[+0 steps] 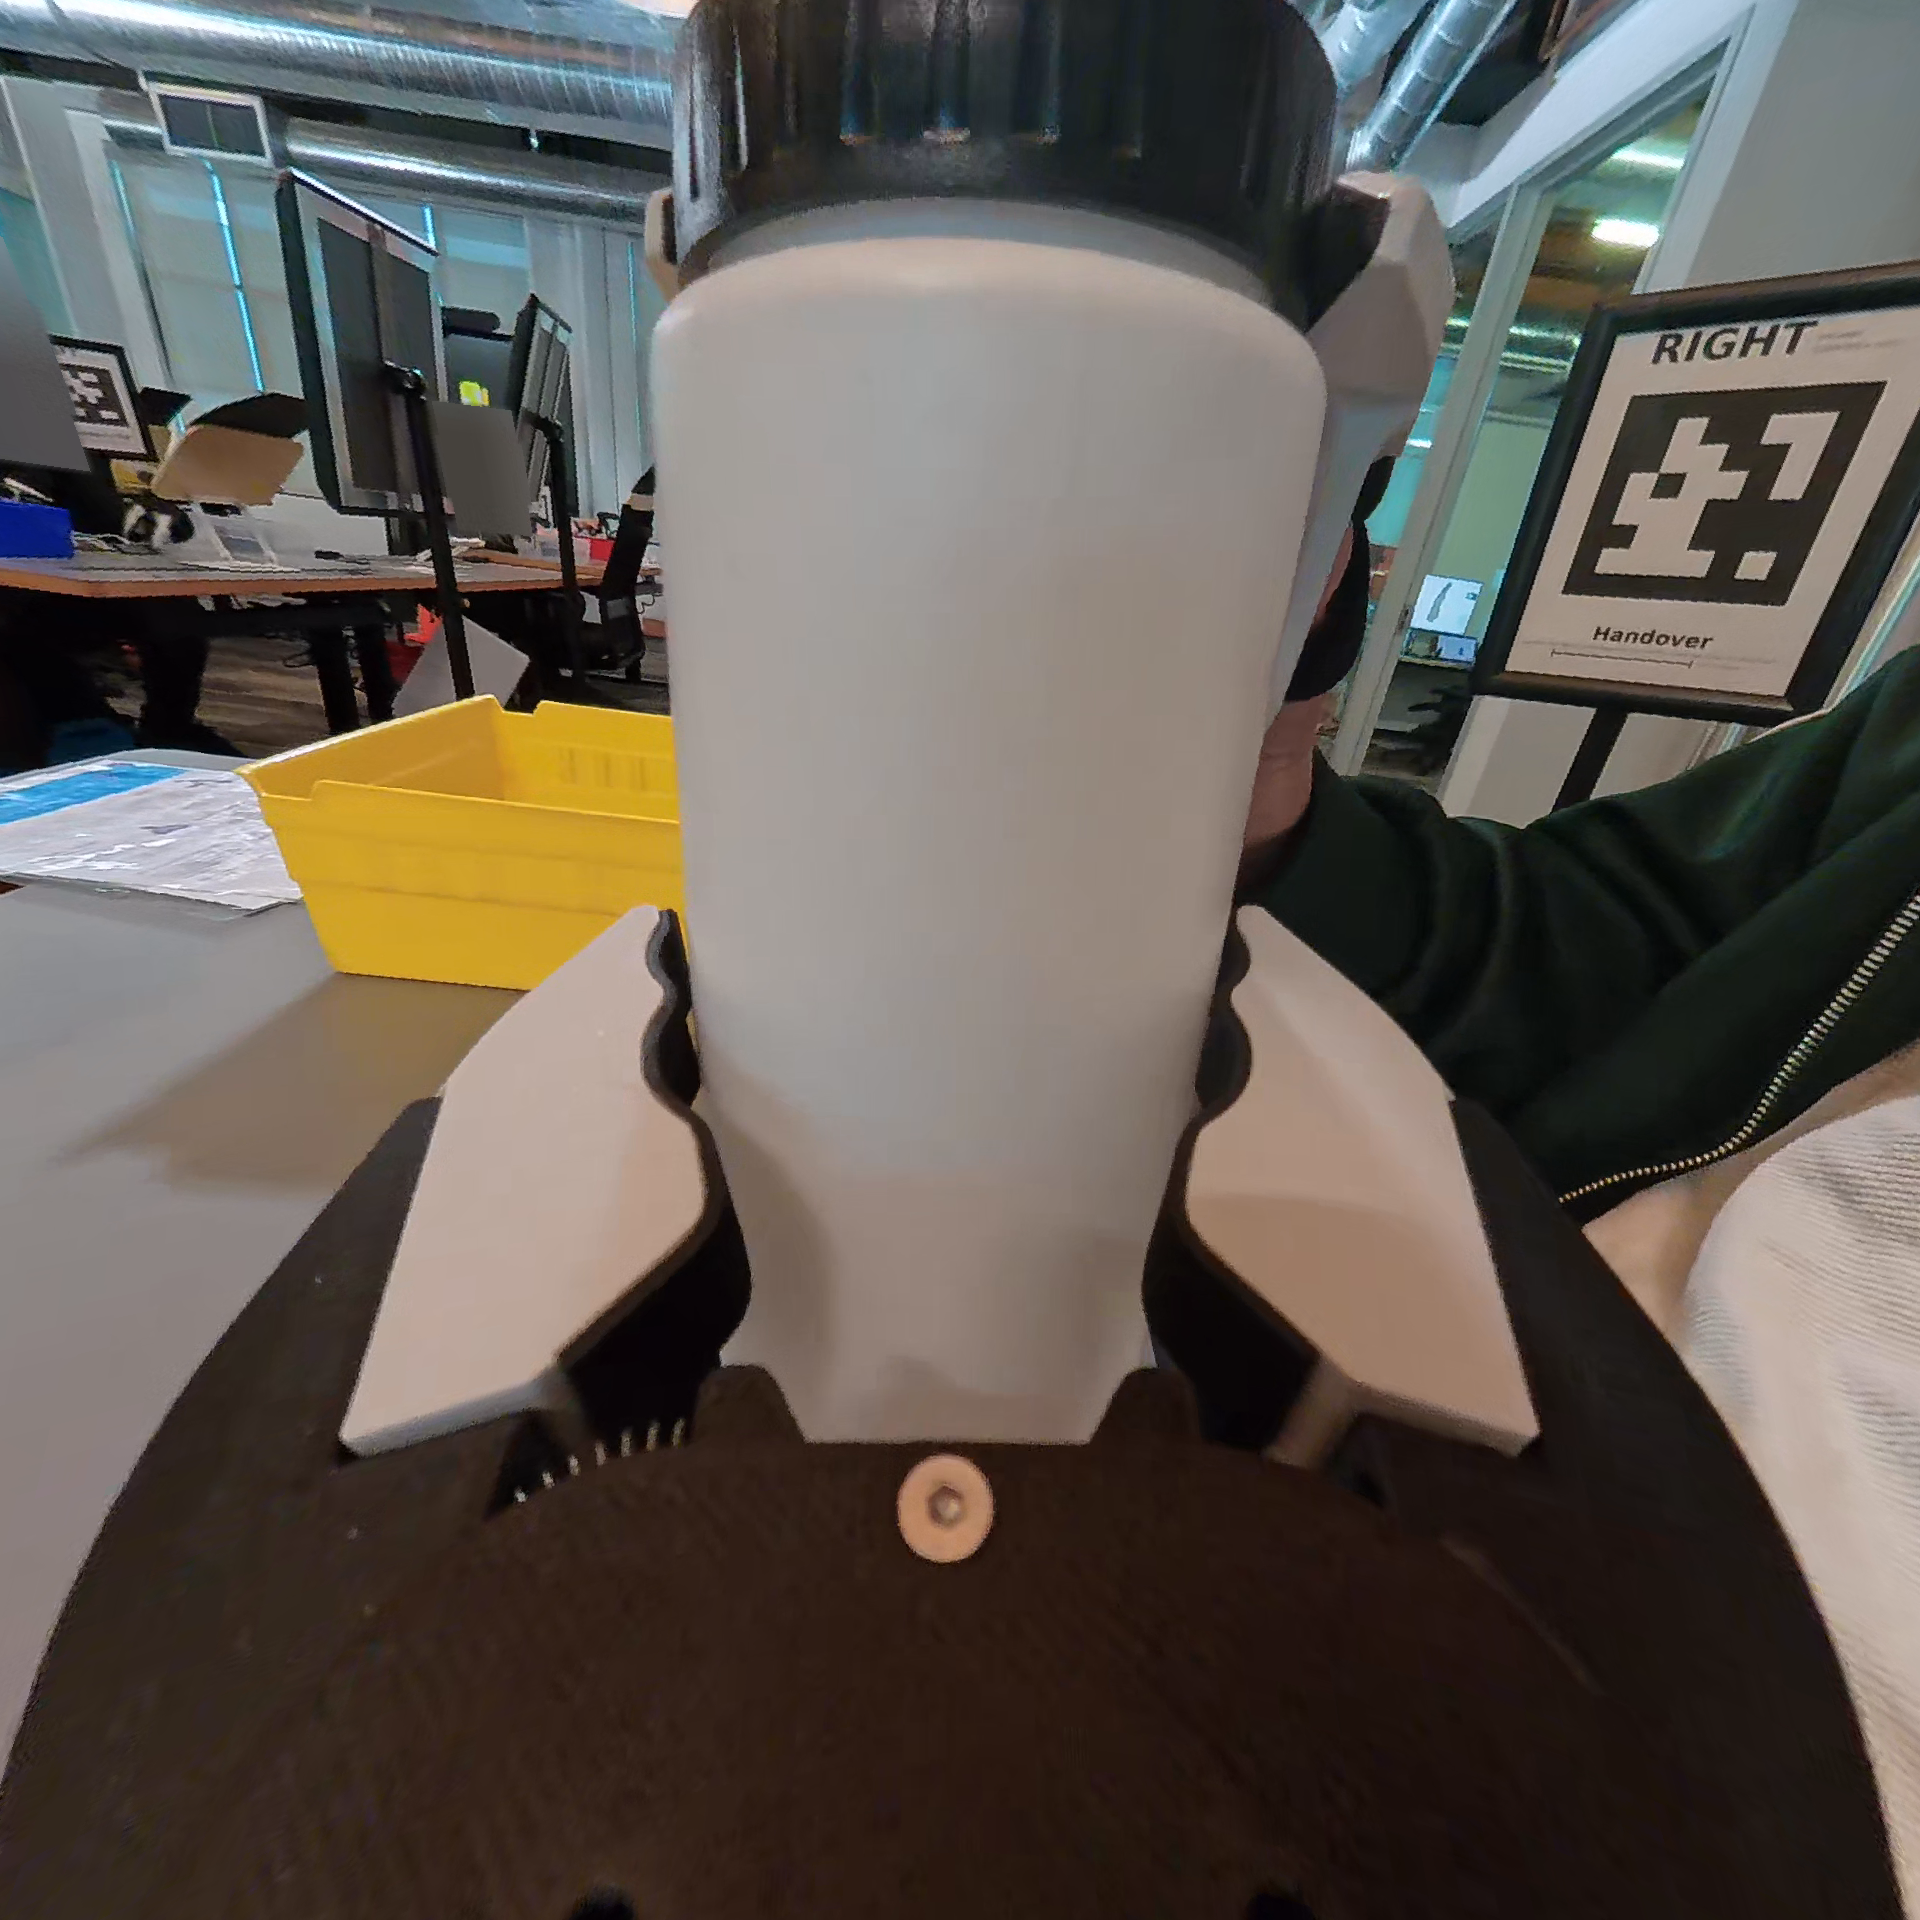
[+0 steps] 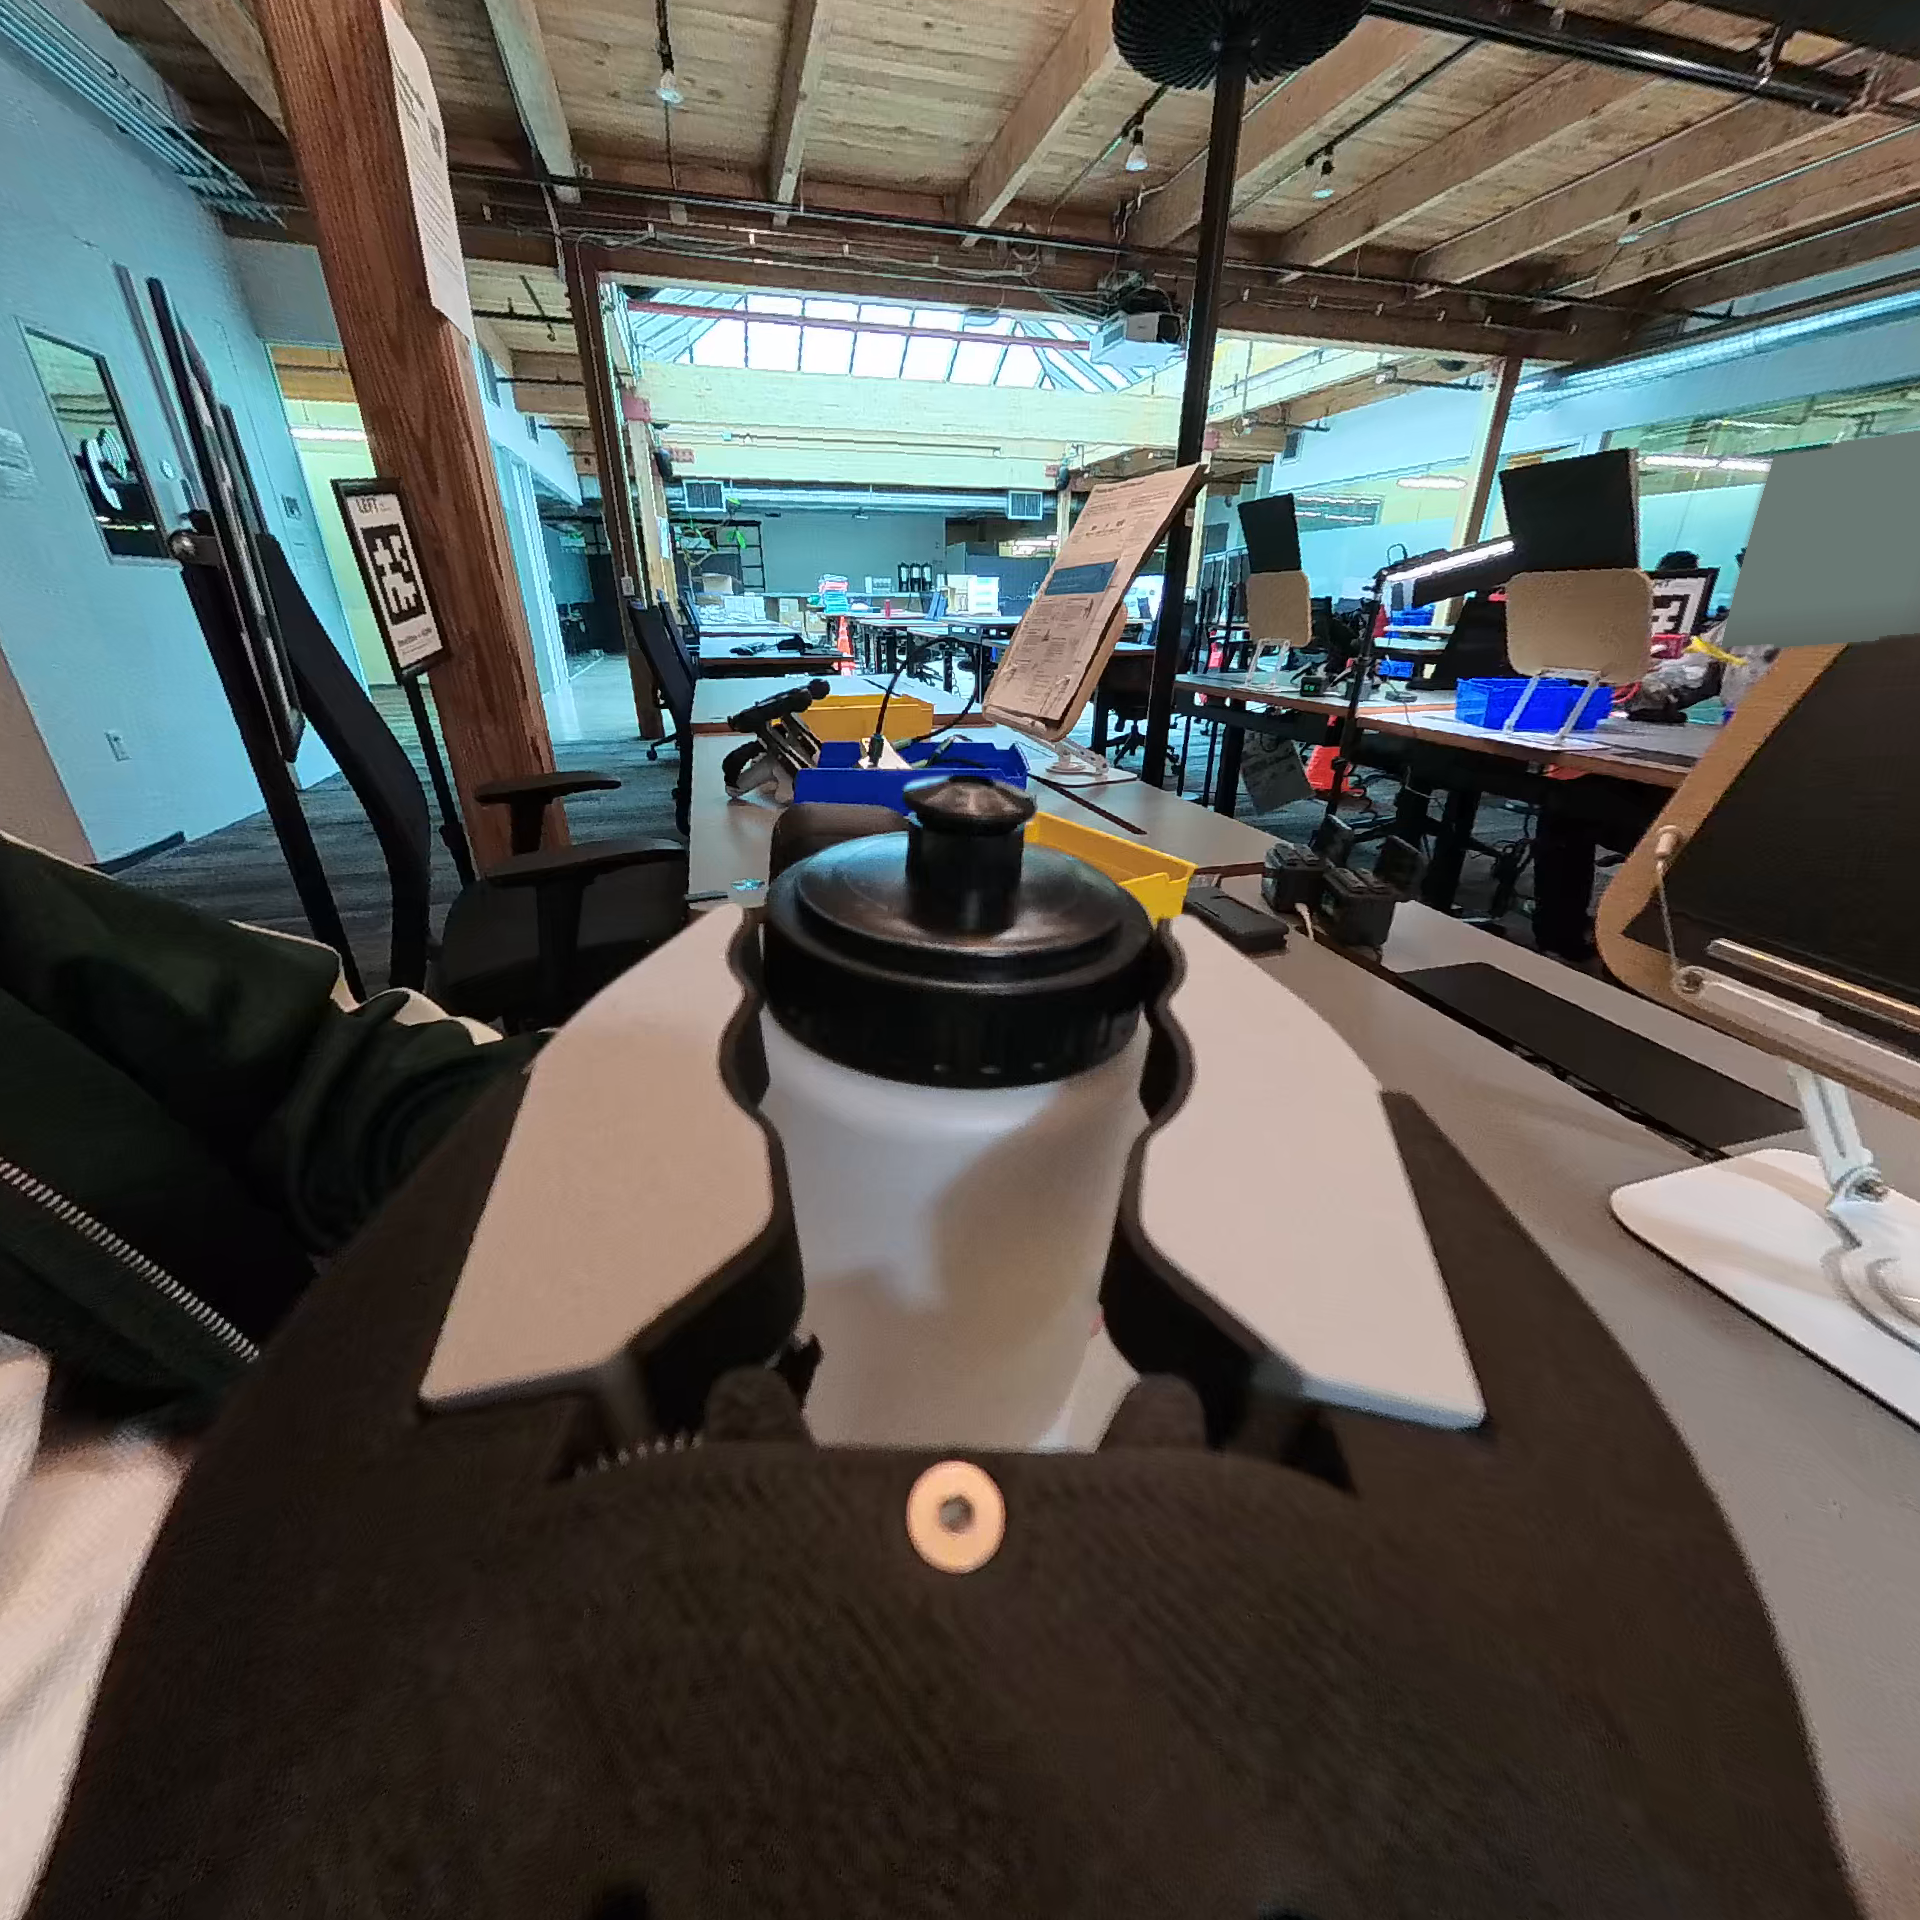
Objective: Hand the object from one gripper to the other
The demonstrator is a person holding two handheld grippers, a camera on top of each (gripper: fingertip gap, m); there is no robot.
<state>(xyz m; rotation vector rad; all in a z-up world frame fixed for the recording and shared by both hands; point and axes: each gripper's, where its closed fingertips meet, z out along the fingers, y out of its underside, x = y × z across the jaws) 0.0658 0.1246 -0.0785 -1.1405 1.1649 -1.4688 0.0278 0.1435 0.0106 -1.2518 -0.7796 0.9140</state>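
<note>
Both tongs (left (image 1: 951, 1049), right (image 2: 956, 1039)) grip the bottle (image 1: 977, 675).

A: Room? 
B: Big open office. Wood-beam ceiling (image 2: 935, 94), skylight (image 2: 862, 343) in the middle, thick wood post (image 2: 405, 468) on the left.
A: Furniture?
B: Grey tabletop (image 1: 156, 1091) w/ a yellow bin (image 1: 468, 862) and papers (image 1: 135, 831). Rows of desks (image 2: 1558, 727) behind, blue bins (image 2: 1527, 701), black office chair (image 2: 561, 894), monitors (image 1: 364, 343) on arms.
A: Walls?
B: Pale, framed marker sign (image 1: 1704, 488) on a stand, silver ducts (image 1: 343, 73) overhead.
</note>
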